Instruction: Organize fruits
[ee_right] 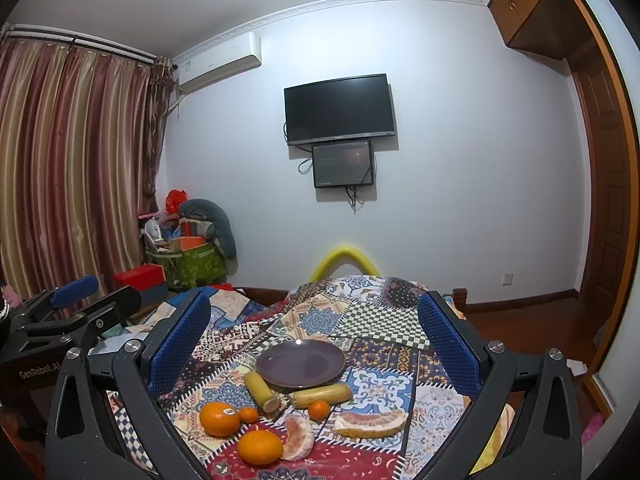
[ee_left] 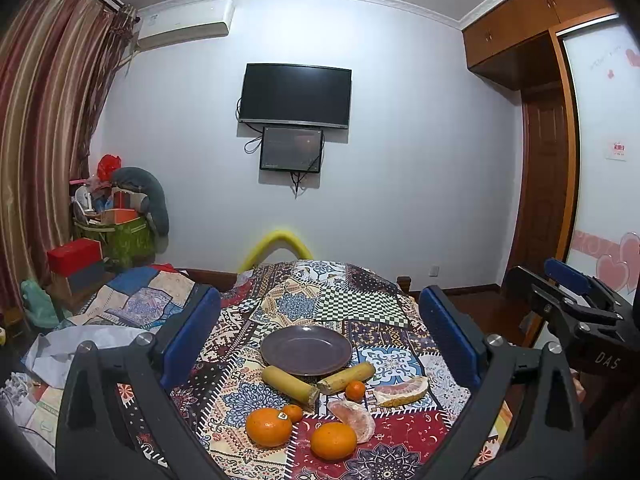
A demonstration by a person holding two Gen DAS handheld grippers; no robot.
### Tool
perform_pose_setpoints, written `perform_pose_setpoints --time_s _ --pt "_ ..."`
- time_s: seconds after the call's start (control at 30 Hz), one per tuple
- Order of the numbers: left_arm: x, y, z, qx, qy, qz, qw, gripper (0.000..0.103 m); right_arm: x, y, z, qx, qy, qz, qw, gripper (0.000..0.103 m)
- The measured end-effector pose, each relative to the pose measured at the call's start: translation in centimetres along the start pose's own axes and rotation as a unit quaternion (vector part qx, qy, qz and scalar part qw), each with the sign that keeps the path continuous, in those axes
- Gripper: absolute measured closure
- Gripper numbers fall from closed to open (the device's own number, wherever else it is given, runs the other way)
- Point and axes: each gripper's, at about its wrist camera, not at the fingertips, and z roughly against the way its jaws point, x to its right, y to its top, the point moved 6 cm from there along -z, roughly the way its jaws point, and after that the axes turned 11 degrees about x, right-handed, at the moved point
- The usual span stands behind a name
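Patchwork cloth (ee_left: pixel 360 304) carries an empty plate (ee_left: pixel 306 350); oranges (ee_left: pixel 268 426), tangerines and pomelo pieces lie just before it. Both tools, left (ee_left: pixel 320 340) and right (ee_right: pixel 314 344), gape unladen. Straddle one orange squarely.

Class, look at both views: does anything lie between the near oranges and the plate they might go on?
Yes. Two yellow sticks lie end to end, just in front of the plate, between it and the oranges.
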Motion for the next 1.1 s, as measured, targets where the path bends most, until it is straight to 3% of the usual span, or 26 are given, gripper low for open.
perform_pose_setpoints --time_s 1.1 --pt "-0.07 0.23 0.10 0.002 0.000 0.001 1.0000 0.002 0.07 -0.17 -0.11 0.001 0.000 0.002 1.000 0.000"
